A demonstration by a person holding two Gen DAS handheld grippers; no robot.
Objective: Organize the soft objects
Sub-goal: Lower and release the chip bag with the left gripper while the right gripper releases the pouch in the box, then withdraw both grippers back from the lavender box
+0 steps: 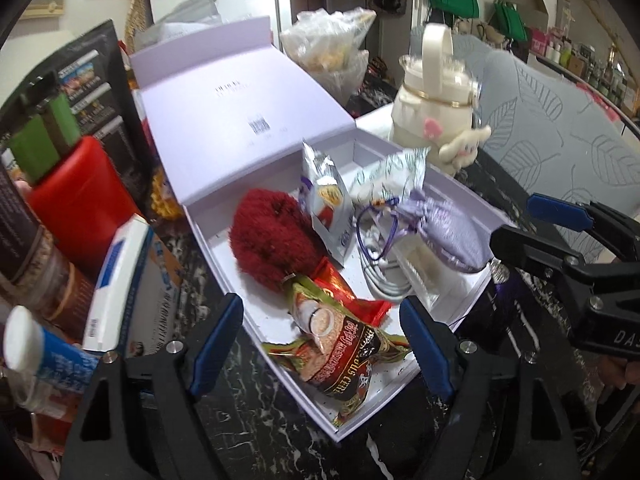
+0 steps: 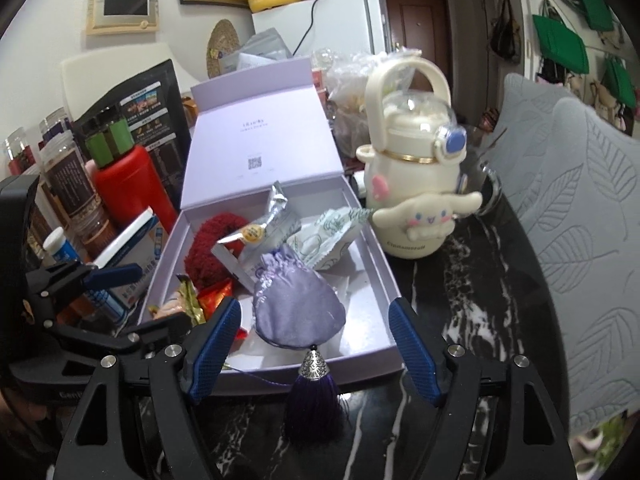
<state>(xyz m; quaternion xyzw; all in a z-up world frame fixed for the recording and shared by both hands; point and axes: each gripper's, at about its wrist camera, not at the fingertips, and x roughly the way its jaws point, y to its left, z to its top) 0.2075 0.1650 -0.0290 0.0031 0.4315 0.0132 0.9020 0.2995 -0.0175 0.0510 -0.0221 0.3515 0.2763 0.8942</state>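
Two pairs of tongs face the open lilac cardboard box [image 1: 448, 308] on the black marbled worktop [image 1: 248, 420], and both stand wide with nothing between their pads. From your left wrist view, the left tongs [image 1: 322, 344] straddle the near corner of the box, directly above the green-and-gold crinkled snack packet [image 1: 340, 356], whose long axis runs away from you toward the fluffy dark-red scrunchie [image 1: 272, 236] just behind it; the packet's near end spills over the box's near rim. The right tongs [image 1: 560, 224] come in from the right edge, beside the lilac satin drawstring pouch [image 1: 452, 228]. From your right wrist view, the right tongs [image 2: 314, 344] frame that pouch [image 2: 300, 304] almost dead centre, lying inside the box at its near wall, with its dark purple tassel [image 2: 314, 404] hanging out over the rim toward you, so the pouch's axis points straight along your fingers. The left tongs [image 2: 116, 276] show at the left. Your right hand is plainly nearer the pouch; tucking the tassel in would likely fall to it.
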